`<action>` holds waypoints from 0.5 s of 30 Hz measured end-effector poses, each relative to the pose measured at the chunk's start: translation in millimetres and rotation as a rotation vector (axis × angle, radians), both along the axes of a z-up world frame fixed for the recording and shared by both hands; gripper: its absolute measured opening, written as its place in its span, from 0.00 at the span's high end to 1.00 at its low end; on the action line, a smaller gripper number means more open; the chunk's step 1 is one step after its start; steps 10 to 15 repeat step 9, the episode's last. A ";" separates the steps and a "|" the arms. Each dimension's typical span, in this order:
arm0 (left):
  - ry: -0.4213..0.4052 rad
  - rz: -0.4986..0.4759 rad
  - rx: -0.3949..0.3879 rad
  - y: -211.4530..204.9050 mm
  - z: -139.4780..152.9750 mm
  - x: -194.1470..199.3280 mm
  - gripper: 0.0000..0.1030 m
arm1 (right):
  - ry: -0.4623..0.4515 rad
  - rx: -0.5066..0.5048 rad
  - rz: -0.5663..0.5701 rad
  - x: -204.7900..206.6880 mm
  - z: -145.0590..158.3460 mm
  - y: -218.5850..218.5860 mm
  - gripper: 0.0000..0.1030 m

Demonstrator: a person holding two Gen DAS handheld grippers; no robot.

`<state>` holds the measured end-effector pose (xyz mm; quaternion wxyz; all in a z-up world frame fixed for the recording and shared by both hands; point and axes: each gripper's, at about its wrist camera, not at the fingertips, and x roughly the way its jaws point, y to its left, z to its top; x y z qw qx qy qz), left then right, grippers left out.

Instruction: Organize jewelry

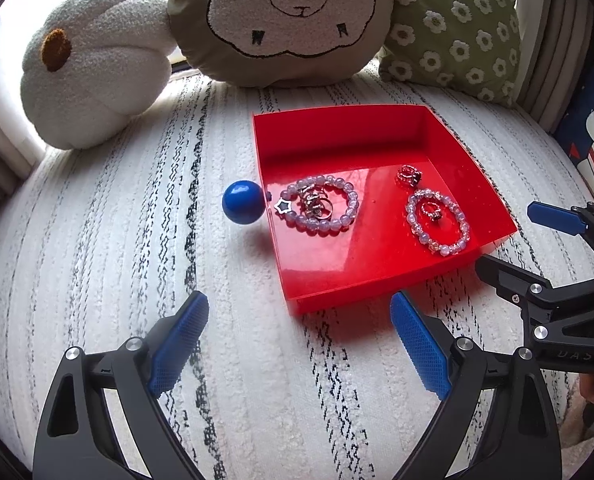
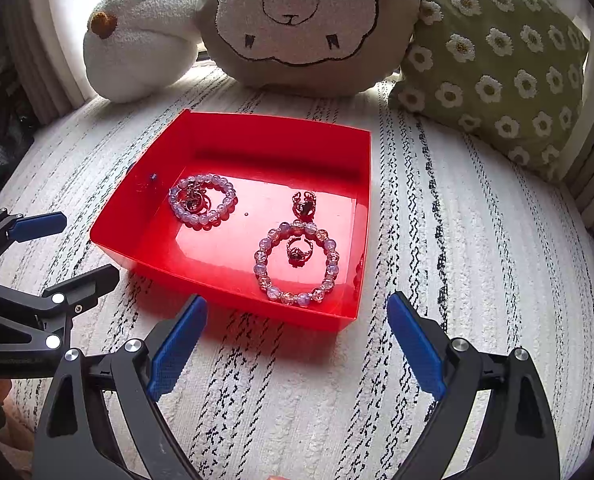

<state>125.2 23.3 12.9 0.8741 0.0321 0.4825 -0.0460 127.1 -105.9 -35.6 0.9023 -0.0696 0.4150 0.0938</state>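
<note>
A red tray (image 1: 337, 136) (image 2: 257, 132) sits on the white striped cover. It holds a purple bead bracelet with a star charm (image 1: 349, 200) (image 2: 227, 194) circling some rings, a second bead bracelet (image 1: 459, 236) (image 2: 261, 268) circling one ring, and a dark-stone ring (image 1: 408, 175) (image 2: 304, 205). A blue ball (image 1: 243, 202) lies against the tray's left wall. My left gripper (image 1: 299, 340) is open and empty before the tray's near edge. My right gripper (image 2: 297, 340) is open and empty before the tray's near right corner.
A white flower cushion (image 1: 93, 68), a sheep cushion (image 1: 285, 12) and a green daisy cushion (image 1: 453, 28) line the back. The right gripper shows at the right edge of the left wrist view (image 1: 517, 246). The left gripper shows at the left edge of the right wrist view (image 2: 73, 250).
</note>
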 end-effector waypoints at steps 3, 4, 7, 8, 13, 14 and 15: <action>0.007 -0.002 -0.002 -0.4 -0.2 0.6 0.14 | 0.001 0.001 0.001 0.0 0.2 -0.1 0.13; 0.009 0.001 -0.004 -0.1 -0.5 0.7 0.14 | 0.001 0.000 0.001 0.1 0.2 0.0 0.13; 0.012 0.004 -0.002 0.6 -1.1 1.4 0.14 | 0.001 0.000 0.001 0.0 0.1 -0.1 0.13; 0.011 0.006 -0.001 0.9 -1.0 1.5 0.14 | 0.001 0.000 0.001 0.0 0.2 -0.1 0.13; 0.010 0.007 -0.002 1.0 -1.0 1.4 0.14 | 0.000 0.000 0.001 0.0 0.3 0.0 0.13; 0.010 0.007 -0.002 1.0 -1.0 1.4 0.14 | 0.000 0.000 0.001 0.0 0.3 0.0 0.13; 0.010 0.007 -0.002 1.0 -1.0 1.4 0.14 | 0.000 0.000 0.001 0.0 0.3 0.0 0.13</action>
